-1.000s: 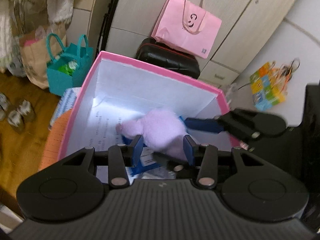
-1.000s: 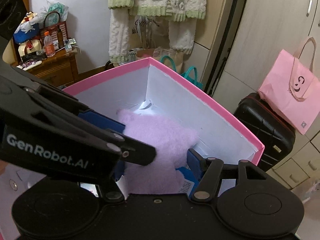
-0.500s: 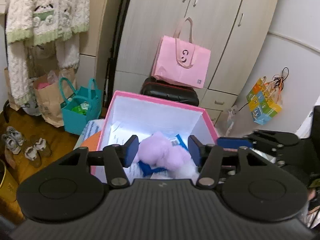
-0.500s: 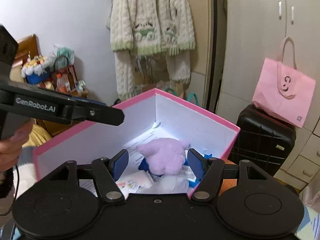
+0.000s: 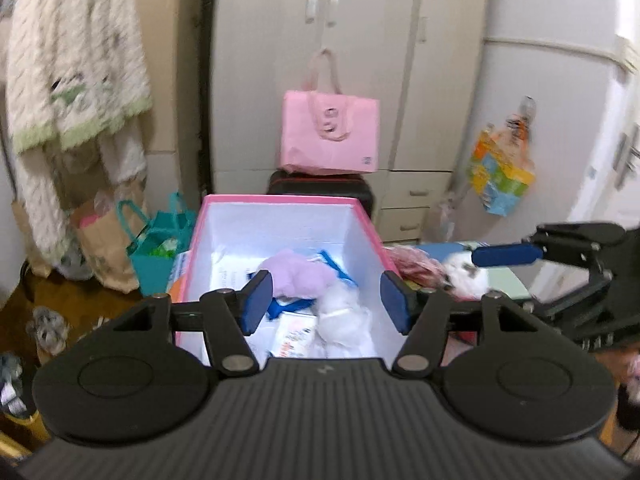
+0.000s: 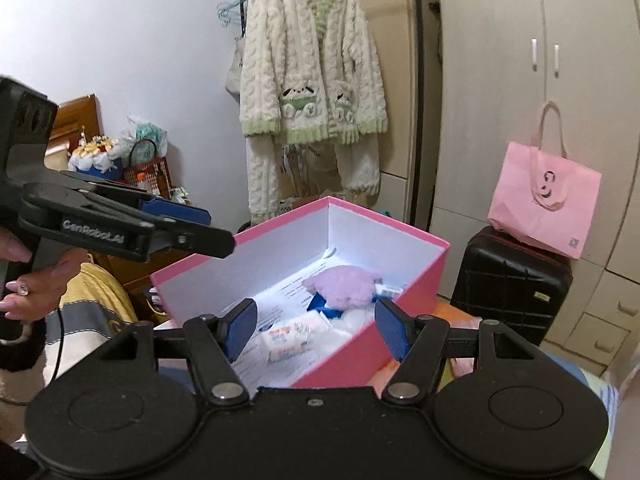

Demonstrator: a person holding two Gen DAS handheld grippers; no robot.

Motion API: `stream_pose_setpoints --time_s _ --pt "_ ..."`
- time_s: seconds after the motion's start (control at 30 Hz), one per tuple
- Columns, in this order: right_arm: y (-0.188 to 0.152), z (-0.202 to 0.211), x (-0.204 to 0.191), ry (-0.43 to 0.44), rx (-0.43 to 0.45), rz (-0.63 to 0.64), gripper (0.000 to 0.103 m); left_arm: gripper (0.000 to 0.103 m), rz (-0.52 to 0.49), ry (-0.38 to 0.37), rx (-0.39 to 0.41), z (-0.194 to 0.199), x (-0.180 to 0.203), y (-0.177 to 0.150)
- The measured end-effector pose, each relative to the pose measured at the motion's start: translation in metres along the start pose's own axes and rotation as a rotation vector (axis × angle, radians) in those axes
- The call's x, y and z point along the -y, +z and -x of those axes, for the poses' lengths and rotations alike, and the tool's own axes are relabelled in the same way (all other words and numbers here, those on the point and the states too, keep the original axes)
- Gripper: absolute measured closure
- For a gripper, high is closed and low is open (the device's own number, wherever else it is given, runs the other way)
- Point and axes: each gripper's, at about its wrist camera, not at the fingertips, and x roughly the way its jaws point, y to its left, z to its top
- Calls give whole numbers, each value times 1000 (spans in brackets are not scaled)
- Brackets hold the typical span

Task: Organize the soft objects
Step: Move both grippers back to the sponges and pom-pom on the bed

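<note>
Jaws of both grippers stand wide and hold nothing: left gripper (image 5: pixel 326 299) above the near end of the box, right gripper (image 6: pixel 316 330) over its near corner.

Lilac plush toy (image 6: pixel 343 286) lies inside the pink box (image 6: pixel 404 322), toward the far end, resting on printed paper sheets and a blue strap or bag (image 5: pixel 294 305). Judged light, very soft, fully compressible; no risk of breakage. It should squash under the pads rather than slip. Best hold looks like the fat middle of the body, pinched across its width, not a limb or ear, which would let it dangle and swing.

Just nearer than the plush: a white fluffy mass (image 5: pixel 342 306) and a small printed packet (image 6: pixel 292 334), possibly tissues. Both also look soft and light.

Outside the box, on the right in the left wrist view, a white plush toy (image 5: pixel 466 276) and something pink and crinkled (image 5: pixel 412 262) lie just beside the box wall. Blurred; cannot tell what carries them. These look like the next candidates for boxing.

Beyond: black suitcase (image 6: pixel 510 284) with pink tote bag (image 6: pixel 544 204) on top, a cream cardigan (image 6: pixel 312 80) hanging by the wardrobe.
</note>
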Motion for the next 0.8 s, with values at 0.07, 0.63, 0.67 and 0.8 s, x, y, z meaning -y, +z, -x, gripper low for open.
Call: stream_pose_setpoints --time_s 0.07,0.63,0.67,0.8 --pt "-7 16 -1 -20 3 -4 33 43 -34 -36 -6 11 11 -2" --pt "-84 104 0 -215 86 -48 30 38 -152 -275 -85 37 87 -25" --pt "-88 105 1 -218 83 -53 30 38 -152 -288 -96 34 92 -27" --pt "-103 109 8 -233 74 -64 30 38 -159 -337 -141 21 109 -34"
